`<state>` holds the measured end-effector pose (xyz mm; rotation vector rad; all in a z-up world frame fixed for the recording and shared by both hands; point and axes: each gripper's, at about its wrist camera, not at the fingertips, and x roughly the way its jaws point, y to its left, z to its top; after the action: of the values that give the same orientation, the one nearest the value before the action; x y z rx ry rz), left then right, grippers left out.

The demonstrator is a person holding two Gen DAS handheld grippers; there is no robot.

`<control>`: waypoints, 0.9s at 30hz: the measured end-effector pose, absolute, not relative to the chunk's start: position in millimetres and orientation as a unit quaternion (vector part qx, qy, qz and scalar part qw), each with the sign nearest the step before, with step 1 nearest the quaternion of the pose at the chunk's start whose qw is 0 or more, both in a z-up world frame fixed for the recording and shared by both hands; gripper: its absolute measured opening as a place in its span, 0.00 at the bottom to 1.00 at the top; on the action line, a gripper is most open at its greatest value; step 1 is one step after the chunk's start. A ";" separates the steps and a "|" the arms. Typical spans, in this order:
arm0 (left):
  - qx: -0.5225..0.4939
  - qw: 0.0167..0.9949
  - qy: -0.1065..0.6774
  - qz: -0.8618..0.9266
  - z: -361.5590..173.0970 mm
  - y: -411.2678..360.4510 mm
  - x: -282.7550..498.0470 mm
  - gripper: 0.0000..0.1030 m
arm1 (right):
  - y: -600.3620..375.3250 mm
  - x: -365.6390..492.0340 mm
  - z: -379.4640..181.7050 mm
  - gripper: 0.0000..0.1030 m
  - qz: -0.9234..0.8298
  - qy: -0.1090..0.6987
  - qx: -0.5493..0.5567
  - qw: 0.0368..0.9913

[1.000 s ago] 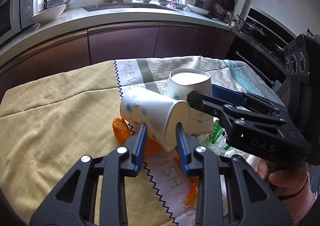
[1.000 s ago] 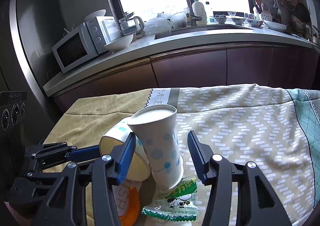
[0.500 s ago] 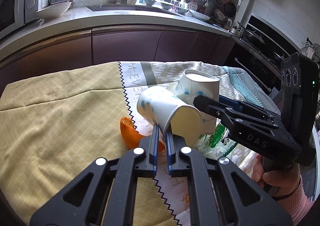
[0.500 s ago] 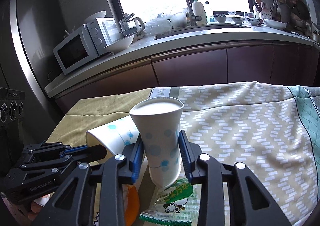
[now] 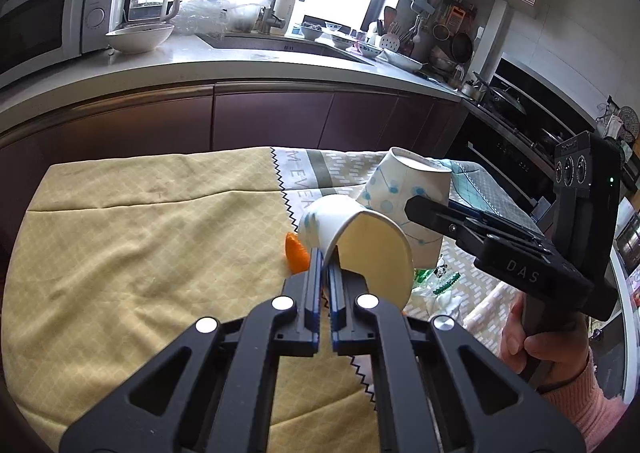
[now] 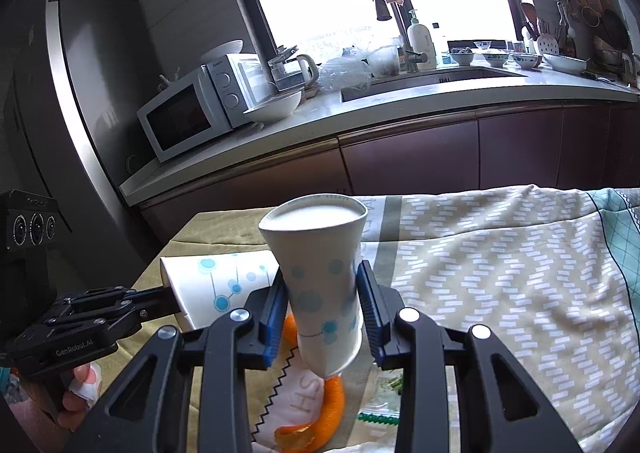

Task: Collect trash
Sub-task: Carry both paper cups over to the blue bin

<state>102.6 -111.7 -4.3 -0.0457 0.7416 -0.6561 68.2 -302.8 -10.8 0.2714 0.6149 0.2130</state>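
Now my left tongs [image 5: 325, 259] are pinched tight on the rim of a tipped paper cup [image 5: 352, 237], its mouth facing me above the orange peel [image 5: 296, 255]. My right tongs [image 6: 322, 303] squeeze the second paper cup [image 6: 322, 277] by its waist, bottom-up, above the cloth-covered table [image 6: 500, 273], a wrapper [image 6: 380, 409] lying beneath.

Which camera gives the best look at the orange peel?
The right wrist view: the orange peel curls across the cloth below the held cup. In the left wrist view only a small piece peeks out beside the other cup.
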 end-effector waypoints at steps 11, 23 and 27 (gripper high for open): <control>-0.046 0.890 0.350 -0.287 -0.4 -39.5 74.1 0.04 | -253.6 55.3 -5.2 0.32 0.160 0.299 0.139 0.930; -0.067 0.902 0.354 -0.239 -5.8 27.3 50.7 0.03 | -199.3 51.6 -12.6 0.31 0.213 0.314 0.144 0.914; -0.075 0.905 0.354 -0.223 -7.2 45.5 44.0 0.03 | -183.8 51.3 -13.2 0.32 0.228 0.319 0.140 0.909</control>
<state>44.0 45.5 -7.2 -0.1557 0.7309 -0.4613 51.3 -183.8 -13.2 0.2898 0.6591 0.4694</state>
